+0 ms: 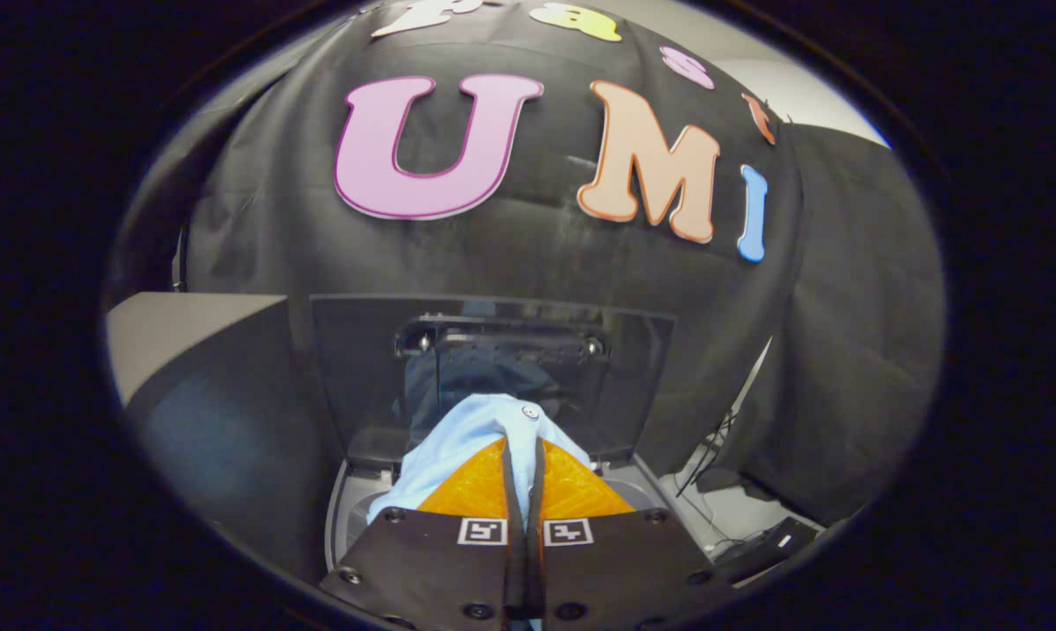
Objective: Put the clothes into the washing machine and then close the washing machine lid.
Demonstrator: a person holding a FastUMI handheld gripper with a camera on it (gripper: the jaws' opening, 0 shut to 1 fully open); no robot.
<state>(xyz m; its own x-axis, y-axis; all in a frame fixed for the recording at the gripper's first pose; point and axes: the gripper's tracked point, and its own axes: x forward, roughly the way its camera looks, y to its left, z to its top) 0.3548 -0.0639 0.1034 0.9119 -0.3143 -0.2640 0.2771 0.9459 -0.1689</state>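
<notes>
Above the open washing machine (352, 517) I carry the light blue shirt (457, 438), my claw (524, 464) clenched on its fold so it cannot slip. Behind it, the glass lid (361, 368) stands upright, leaving the drum free for dropping, I think.

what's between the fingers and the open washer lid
In the gripper view, a light blue shirt is pinched between the orange fingers and bunches up just ahead of them, in front of the raised lid, above the washing machine.
</notes>
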